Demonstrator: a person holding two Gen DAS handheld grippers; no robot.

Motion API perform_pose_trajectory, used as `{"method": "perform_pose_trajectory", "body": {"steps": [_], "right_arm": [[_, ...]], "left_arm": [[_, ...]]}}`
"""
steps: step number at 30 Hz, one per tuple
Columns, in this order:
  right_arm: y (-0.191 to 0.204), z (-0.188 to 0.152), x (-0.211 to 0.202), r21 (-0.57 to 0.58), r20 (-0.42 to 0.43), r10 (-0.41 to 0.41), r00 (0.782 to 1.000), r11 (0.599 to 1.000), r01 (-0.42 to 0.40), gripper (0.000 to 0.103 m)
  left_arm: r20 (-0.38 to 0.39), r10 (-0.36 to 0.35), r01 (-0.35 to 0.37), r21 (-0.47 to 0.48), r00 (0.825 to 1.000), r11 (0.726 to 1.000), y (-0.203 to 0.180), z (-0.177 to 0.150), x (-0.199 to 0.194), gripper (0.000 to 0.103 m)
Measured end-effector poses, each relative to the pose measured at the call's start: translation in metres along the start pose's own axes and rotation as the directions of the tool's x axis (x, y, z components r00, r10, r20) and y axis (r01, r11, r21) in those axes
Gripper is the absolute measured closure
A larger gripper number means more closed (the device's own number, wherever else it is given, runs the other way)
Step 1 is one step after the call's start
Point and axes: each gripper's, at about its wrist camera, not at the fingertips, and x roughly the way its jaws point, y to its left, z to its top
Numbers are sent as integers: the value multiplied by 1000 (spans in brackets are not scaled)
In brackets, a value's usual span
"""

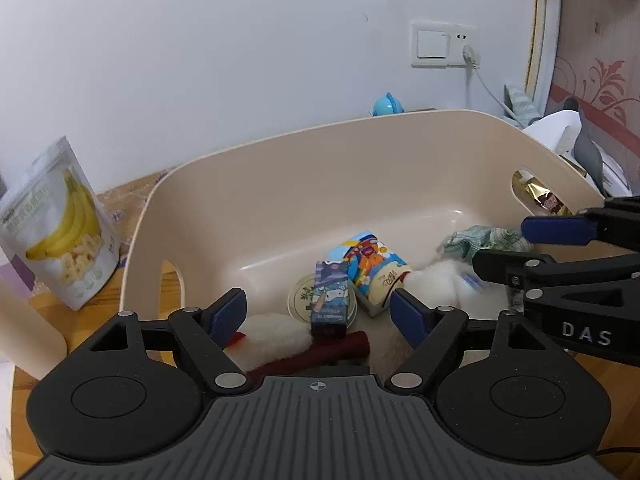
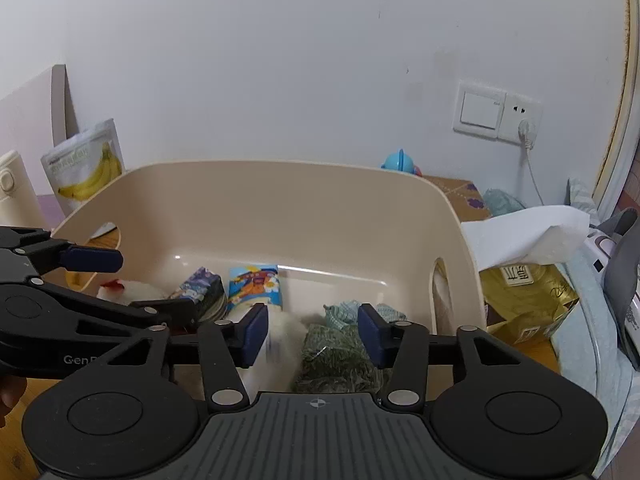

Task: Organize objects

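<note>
A beige plastic basket [image 1: 280,168] [image 2: 280,184] sits on a wooden table. On its floor lie a colourful carton [image 1: 370,266] [image 2: 256,284], a small blue box [image 1: 330,300] [image 2: 200,286], a round tin [image 1: 300,300], a white fluffy item with red trim [image 1: 276,336], a second white fluffy item [image 1: 436,280] [image 2: 286,332] and a green checked cloth [image 1: 486,240] [image 2: 340,344]. My left gripper [image 1: 318,316] [image 2: 132,284] hangs open over the basket's left half, above the blue box. My right gripper [image 2: 314,332] [image 1: 524,248] is open over the right half, its fingers either side of the second fluffy item and the cloth.
A banana-chip pouch [image 1: 64,232] [image 2: 86,168] stands left of the basket beside a cream bottle [image 2: 16,188]. To the right are white tissue [image 2: 528,232] and a gold packet [image 2: 524,300]. A blue toy [image 2: 400,162] and a wall socket [image 2: 520,120] are behind.
</note>
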Motion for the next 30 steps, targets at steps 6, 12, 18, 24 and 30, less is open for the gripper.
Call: {"method": "perform_pose_trajectory", "body": {"steps": [6,12,18,24,30], "right_arm": [[0,1,-11,13,37,1,999,1000,-2,31],[-7,3,-25,63,66,43,997,997,-48,26],[-8,2,-37,63,86,40,995,997,-46,24],[-11,-3,-48,80,100,37,994,996,-45,16],[-10,-10,-63,82,111,30,993,996,-39,15]], "left_arm": [[39,40,-39,-36,998,999,4,1,-11,18],[64,59,-54,-80,996,995,11,4,-23,14],[98,80,-68,-118,992,991,15,5,-39,14],[130,86,-69,-135,988,988,19,1,-58,14],[166,103,-78,-152,981,985,18,-6,-80,14]]}}
